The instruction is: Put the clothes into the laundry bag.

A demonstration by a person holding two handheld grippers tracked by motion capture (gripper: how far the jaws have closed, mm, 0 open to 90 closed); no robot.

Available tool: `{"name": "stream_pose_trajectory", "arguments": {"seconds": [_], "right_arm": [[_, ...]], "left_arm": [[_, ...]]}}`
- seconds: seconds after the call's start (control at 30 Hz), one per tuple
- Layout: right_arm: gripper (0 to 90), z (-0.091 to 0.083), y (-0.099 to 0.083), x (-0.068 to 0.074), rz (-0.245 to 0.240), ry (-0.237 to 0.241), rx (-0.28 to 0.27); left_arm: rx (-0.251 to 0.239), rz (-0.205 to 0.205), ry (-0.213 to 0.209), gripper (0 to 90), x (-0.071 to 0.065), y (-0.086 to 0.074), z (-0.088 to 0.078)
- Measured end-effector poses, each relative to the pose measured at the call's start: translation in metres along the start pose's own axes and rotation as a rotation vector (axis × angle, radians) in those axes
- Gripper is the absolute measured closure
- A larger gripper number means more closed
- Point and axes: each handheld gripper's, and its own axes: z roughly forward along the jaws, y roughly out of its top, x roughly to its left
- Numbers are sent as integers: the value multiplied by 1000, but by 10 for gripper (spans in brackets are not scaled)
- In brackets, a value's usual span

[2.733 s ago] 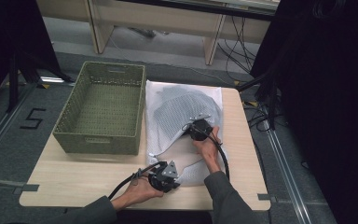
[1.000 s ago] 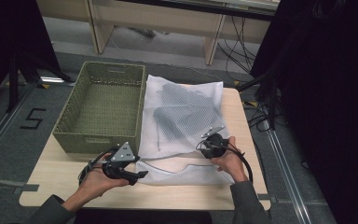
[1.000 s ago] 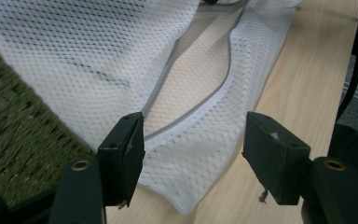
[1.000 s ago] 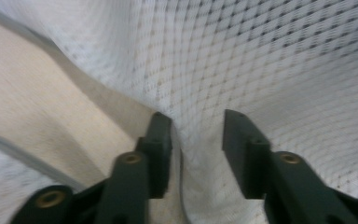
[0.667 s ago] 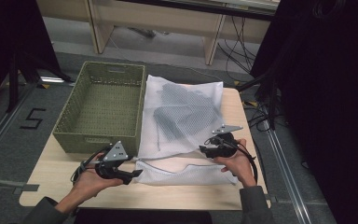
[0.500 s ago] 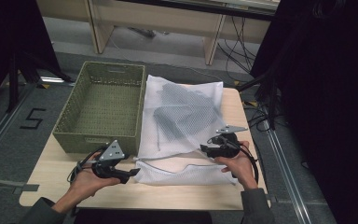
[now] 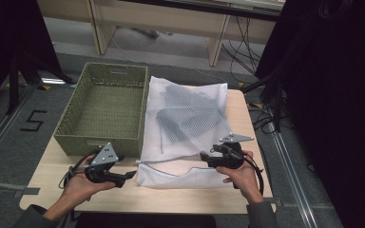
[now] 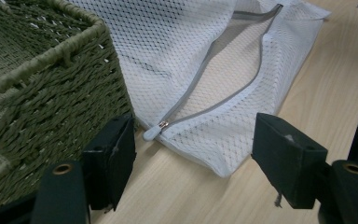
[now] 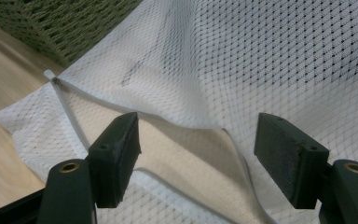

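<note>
- My left gripper (image 7: 129,175) hovers over the pale wooden tabletop (image 7: 52,183), fingers spread wide, empty.
- Olive woven basket (image 7: 105,111): empty.
- White mesh zip bag (image 7: 185,123): unzipped; dark contents blurred through the mesh.
- My right gripper (image 7: 204,156): fingers wide apart, holding nothing.

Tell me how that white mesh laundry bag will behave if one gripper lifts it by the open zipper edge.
The mesh bag is probably floppy: its unzipped mouth already sags and folds on the table. It likely hangs and drapes rather than holding its shape. The dark garment inside may slide toward the low end, perhaps out of the opening. The thin mesh looks light, so the pull should be slight.
</note>
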Motion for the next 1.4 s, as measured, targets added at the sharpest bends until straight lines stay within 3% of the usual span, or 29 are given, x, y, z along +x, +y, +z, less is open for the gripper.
{"name": "stream_pose_trajectory", "arguments": {"seconds": [0.03,0.1,0.17,0.2,0.23,0.3,0.33,0.37,0.43,0.47,0.5,0.57,0.63,0.67,0.7,0.73,0.77,0.87,0.93,1.03,1.07,1.1,1.13,1.17,1.2,1.23,1.33,1.4], "right_arm": [[316,0,0,-3,-52,4,2],[315,-1,-2,0,-35,1,-8],[306,-2,-4,2,-31,-3,-19],[303,-3,-4,2,-34,-1,-3],[302,-4,-5,3,-32,6,4],[298,-4,-7,4,-41,-17,8],[298,-5,-8,6,-10,-9,21],[298,-4,-9,5,-31,-14,-4],[295,-7,-10,7,-7,2,24],[295,-7,-10,6,-38,-9,5],[294,-8,-11,6,-38,-1,4],[292,-9,-13,7,-42,-10,10],[289,-9,-15,9,-37,4,10],[286,-10,-17,10,-57,-2,14],[285,-11,-18,15,-5,5,23],[285,-11,-19,15,-31,1,18],[285,-11,-20,15,-54,2,17],[284,-13,-24,21,-26,4,25],[284,-15,-29,21,-68,13,22],[282,-17,-36,26,-64,19,27],[281,-18,-38,29,-50,12,35],[281,-19,-41,29,-67,17,39],[280,-20,-43,32,-51,15,46],[280,-20,-47,32,-71,14,45],[280,-20,-49,33,-65,19,54],[279,-22,-51,34,-71,10,59],[278,-24,-55,38,-59,5,69],[276,-28,-60,40,-79,6,65]], "left_arm": [[12,3,4,293,0,0,-2],[-9,-19,2,291,-1,-2,-2],[13,-11,11,292,1,-3,-6],[-5,-33,3,291,0,-3,-5],[-15,-26,9,289,1,-4,-5],[-2,-37,10,287,0,-4,-6],[-2,-37,10,287,0,-4,-6],[-1,-24,8,286,0,-5,-7],[-19,-52,0,285,-2,-6,-6],[-4,-29,0,283,-1,-6,-8],[-5,-12,1,283,0,-6,-8],[-9,-33,5,282,-3,-7,-9],[-5,-24,1,281,-3,-7,-10],[-2,-31,6,281,-4,-8,-11],[-7,-44,6,281,-5,-9,-11],[-7,-44,6,281,-5,-9,-11],[7,-14,-2,280,-4,-10,-14],[-10,-34,7,279,-8,-13,-14],[0,-27,-1,278,-11,-15,-17],[0,-30,-2,276,-14,-18,-18],[7,-21,-10,275,-17,-20,-21],[4,-7,1,274,-18,-21,-22],[-5,-24,-7,273,-20,-23,-22],[11,-2,-6,269,-20,-23,-24],[10,-16,8,266,-23,-25,-24],[23,4,-1,266,-22,-26,-25],[16,1,9,267,-25,-28,-27],[14,1,5,266,-24,-30,-27]]}}
